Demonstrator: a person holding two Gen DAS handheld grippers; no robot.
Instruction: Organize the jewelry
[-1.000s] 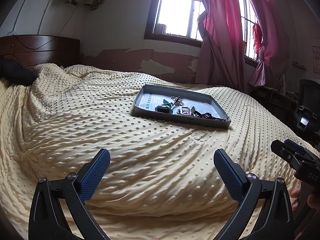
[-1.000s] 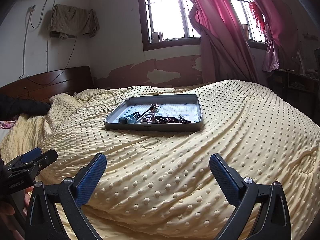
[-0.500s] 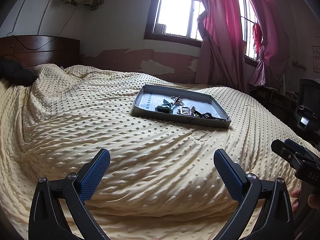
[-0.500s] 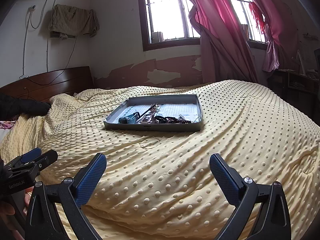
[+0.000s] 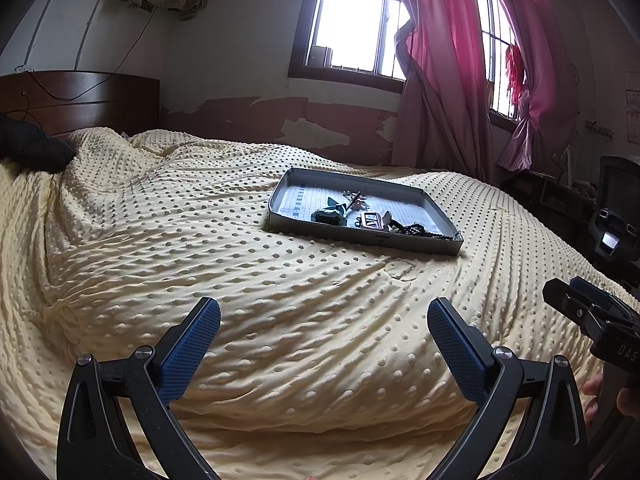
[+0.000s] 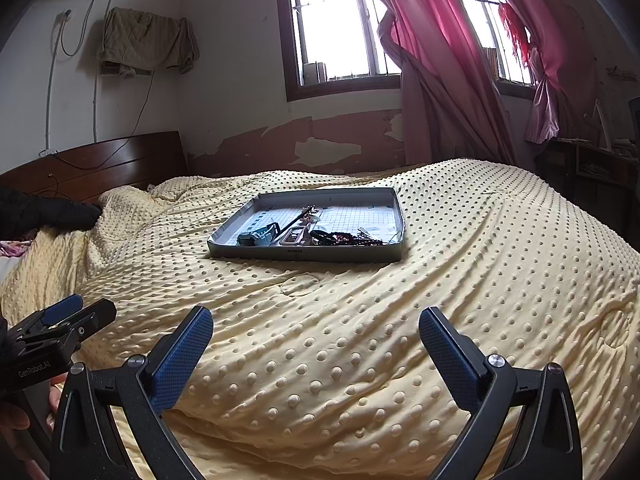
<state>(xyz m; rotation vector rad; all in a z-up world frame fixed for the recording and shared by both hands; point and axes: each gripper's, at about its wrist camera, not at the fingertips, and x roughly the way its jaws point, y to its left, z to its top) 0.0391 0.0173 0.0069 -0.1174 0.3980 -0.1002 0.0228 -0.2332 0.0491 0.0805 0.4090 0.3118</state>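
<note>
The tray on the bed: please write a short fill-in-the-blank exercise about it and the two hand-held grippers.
1. The tray lies on a ____ blanket.
2. The jewelry lies ____ the tray.
3. Both the left hand-held gripper and the right hand-held gripper are ____.

Missing words: yellow; inside; open

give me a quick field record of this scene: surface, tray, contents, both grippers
surface: yellow dotted blanket on a bed
tray: grey tray, flat on the blanket, beyond both grippers
contents: jewelry pile along the tray's near edge, items tangled
left gripper: open, empty, over the blanket
right gripper: open, empty, over the blanket
</note>
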